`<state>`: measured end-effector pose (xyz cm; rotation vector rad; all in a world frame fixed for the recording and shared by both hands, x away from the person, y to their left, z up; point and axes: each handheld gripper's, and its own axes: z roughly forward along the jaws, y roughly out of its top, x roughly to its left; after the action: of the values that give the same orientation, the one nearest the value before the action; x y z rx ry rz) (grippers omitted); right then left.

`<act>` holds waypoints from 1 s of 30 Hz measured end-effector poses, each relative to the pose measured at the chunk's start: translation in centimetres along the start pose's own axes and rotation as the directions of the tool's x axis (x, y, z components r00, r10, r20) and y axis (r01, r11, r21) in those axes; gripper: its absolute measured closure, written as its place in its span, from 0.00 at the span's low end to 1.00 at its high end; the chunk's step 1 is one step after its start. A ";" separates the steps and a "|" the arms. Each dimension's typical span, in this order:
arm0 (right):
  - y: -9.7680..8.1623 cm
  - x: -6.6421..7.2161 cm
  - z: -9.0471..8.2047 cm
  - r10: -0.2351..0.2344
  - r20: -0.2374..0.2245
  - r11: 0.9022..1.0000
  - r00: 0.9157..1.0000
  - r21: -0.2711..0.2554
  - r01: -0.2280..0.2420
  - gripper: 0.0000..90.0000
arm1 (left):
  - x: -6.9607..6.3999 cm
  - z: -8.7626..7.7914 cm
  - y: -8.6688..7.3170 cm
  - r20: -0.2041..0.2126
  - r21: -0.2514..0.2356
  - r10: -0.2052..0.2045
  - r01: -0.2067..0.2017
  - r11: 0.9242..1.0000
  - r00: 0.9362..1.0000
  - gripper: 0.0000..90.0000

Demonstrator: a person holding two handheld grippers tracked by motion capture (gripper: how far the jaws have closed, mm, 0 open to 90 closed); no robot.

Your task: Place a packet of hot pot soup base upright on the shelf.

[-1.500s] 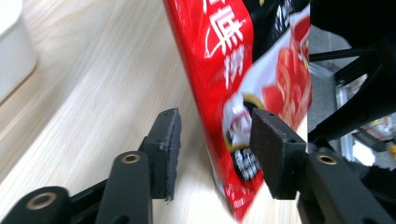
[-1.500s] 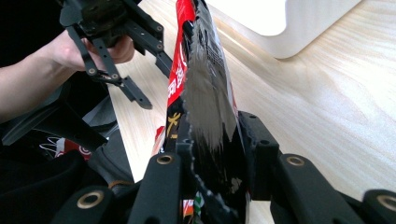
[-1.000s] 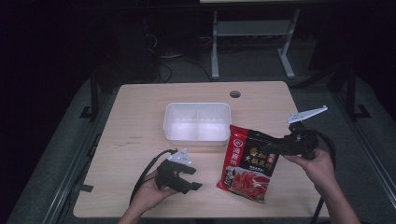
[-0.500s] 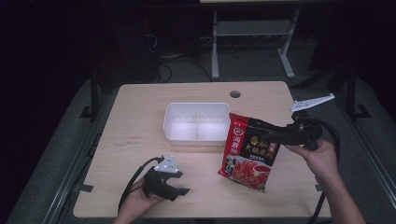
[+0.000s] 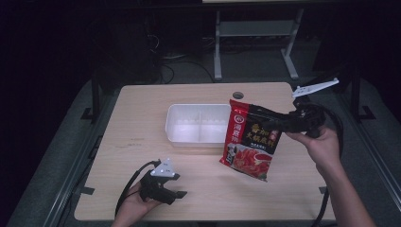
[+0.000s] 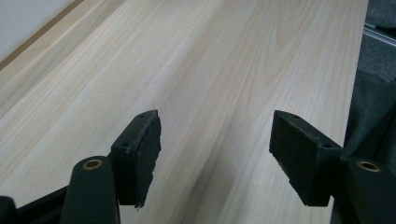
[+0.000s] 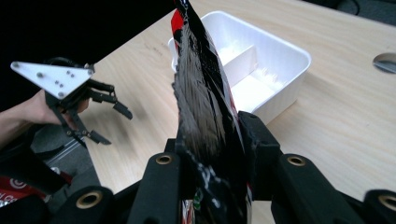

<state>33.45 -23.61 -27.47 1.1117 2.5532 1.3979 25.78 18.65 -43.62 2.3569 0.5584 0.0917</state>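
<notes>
We count one red food packet (image 5: 250, 142), one white plastic tub (image 5: 196, 125) and two hand-held grippers. The packet hangs clear of the table, at about three o'clock from the table's middle in the high view, its upper edge overlapping the tub's right rim and its lower corner dipping toward five o'clock. The right gripper (image 5: 279, 122) is clamped on the packet's top right corner; in the right gripper view both black jaws press the dark side of the packet (image 7: 205, 107) between them. The tub sits near the table's centre, and a low divider splits it into two compartments (image 7: 254, 70). The left gripper (image 5: 176, 189) rests at seven o'clock near the front edge, well apart from the packet; its jaws have just been opening and stand wide with nothing but bare wood between them (image 6: 215, 154). The table (image 5: 142, 118) is pale wood with a round cable hole (image 5: 238, 95) at twelve o'clock. Around it the room is dark, with grey floor mats (image 5: 61, 142) and a white metal frame (image 5: 255, 33) behind.
</notes>
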 end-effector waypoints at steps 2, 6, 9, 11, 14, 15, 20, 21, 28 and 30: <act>0.6 0.0 0.0 -0.002 0.008 1.000 1.000 -0.002 0.002 0.79 | 0.1 0.0 0.0 -0.002 0.001 0.000 0.000 1.000 1.000 0.37; 1.6 0.1 0.1 -0.008 0.020 1.000 1.000 -0.005 0.008 0.79 | 0.2 -0.2 -0.2 -0.006 0.005 0.007 -0.007 1.000 1.000 0.36; 2.4 0.1 0.4 -0.014 0.023 1.000 1.000 -0.002 0.014 0.78 | 0.3 -0.1 -0.3 -0.005 0.009 0.002 -0.002 1.000 1.000 0.36; 2.7 0.1 0.7 -0.018 0.022 1.000 1.000 0.001 0.018 0.78 | 0.3 -0.1 -0.5 -0.007 0.018 0.005 -0.005 1.000 1.000 0.36; 2.8 0.1 1.2 -0.012 0.020 1.000 1.000 0.006 0.012 0.78 | 0.4 -0.2 -0.6 -0.009 0.020 0.002 -0.002 1.000 1.000 0.36; 2.9 0.0 1.6 -0.009 0.019 1.000 1.000 0.009 0.009 0.79 | 0.4 -0.2 -0.6 -0.010 0.019 0.003 -0.003 1.000 1.000 0.36; 3.3 0.2 2.1 -0.010 0.024 1.000 1.000 -0.004 0.010 0.78 | 0.5 -0.3 -0.7 -0.017 0.011 -0.003 0.003 1.000 1.000 0.35; 3.3 0.2 2.1 -0.010 0.024 1.000 1.000 -0.004 0.010 0.78 | 0.5 -0.3 -0.7 -0.017 0.011 -0.003 0.003 1.000 1.000 0.35; 5.0 -0.2 2.5 -0.004 0.058 1.000 0.998 -0.026 0.005 0.79 | 0.5 -0.4 -0.8 -0.021 0.009 -0.007 0.007 1.000 1.000 0.35; 5.7 -0.2 2.6 -0.008 0.075 1.000 0.997 -0.026 0.010 0.79 | 0.6 -0.4 -0.9 -0.019 0.010 -0.005 0.005 1.000 1.000 0.35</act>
<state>37.79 -19.92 -24.85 1.1244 2.4784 1.3563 25.93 19.78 -43.98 2.3661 0.5750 0.1100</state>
